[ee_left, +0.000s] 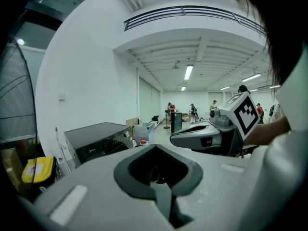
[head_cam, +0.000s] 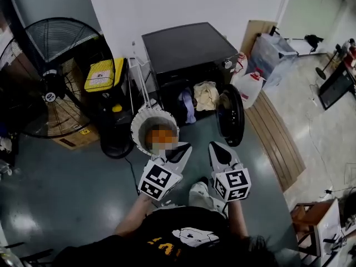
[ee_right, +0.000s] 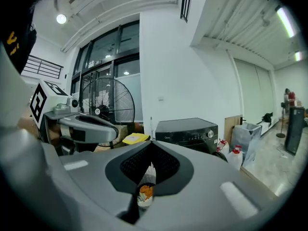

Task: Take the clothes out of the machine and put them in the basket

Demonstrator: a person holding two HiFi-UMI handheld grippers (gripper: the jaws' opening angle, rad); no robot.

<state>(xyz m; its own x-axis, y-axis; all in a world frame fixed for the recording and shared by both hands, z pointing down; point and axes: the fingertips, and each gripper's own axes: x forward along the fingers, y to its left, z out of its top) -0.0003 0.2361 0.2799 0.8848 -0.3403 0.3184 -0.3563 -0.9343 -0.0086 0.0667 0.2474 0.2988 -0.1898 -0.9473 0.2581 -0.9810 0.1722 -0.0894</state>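
Note:
A black washing machine (head_cam: 189,49) stands against the wall with its round door (head_cam: 230,114) swung open. A cream cloth (head_cam: 206,95) and a purple cloth (head_cam: 187,103) hang out of the opening. A white basket (head_cam: 139,121) stands on the floor in front of it, with something orange inside. My left gripper (head_cam: 178,152) is just right of the basket, and my right gripper (head_cam: 219,152) is below the door. Both are shut and hold nothing. The machine (ee_right: 185,131) also shows in the right gripper view, past my right gripper (ee_right: 149,170).
A big black floor fan (head_cam: 50,77) stands at the left. A yellow-lidded box (head_cam: 103,74) sits beside the machine. White jugs (head_cam: 250,88) and a clear bin (head_cam: 272,49) are to the machine's right. Wooden boards (head_cam: 278,143) lie on the floor at the right.

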